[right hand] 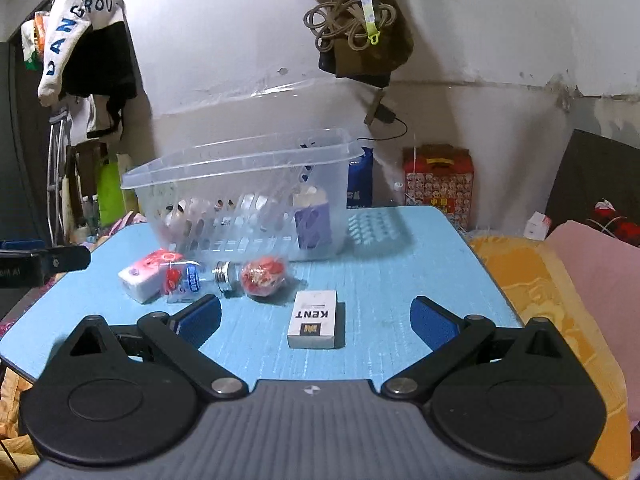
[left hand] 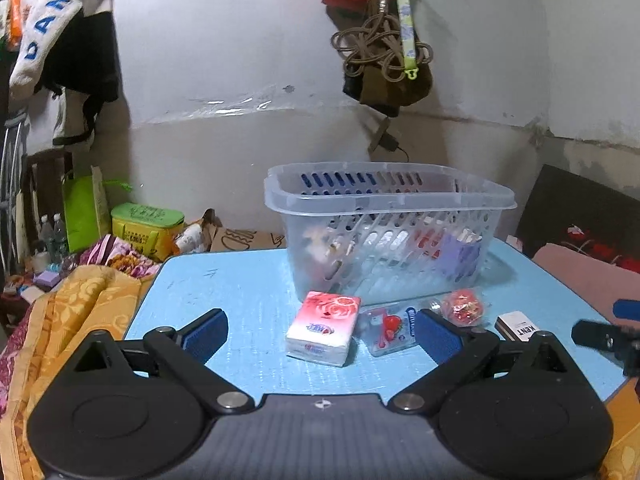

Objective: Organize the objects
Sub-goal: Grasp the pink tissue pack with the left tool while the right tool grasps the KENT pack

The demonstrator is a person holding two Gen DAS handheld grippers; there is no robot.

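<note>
Clear slotted plastic basket holds some items, while pink tissue pack, strawberry sachet, red-filled bulb and white KENT cigarette box wait before it, left gripper and right gripper both spread wide, holding nothing.

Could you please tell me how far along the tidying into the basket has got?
Partly done: the clear slotted plastic basket already holds several items, including a purple carton. Nothing is in hand; the left tool and right tool are open. The pink tissue pack, red wrapped ball and white Kent cigarette box remain on the blue table.

wall: white, stained | table: blue | clothes: hanging left | bedding: orange
</note>
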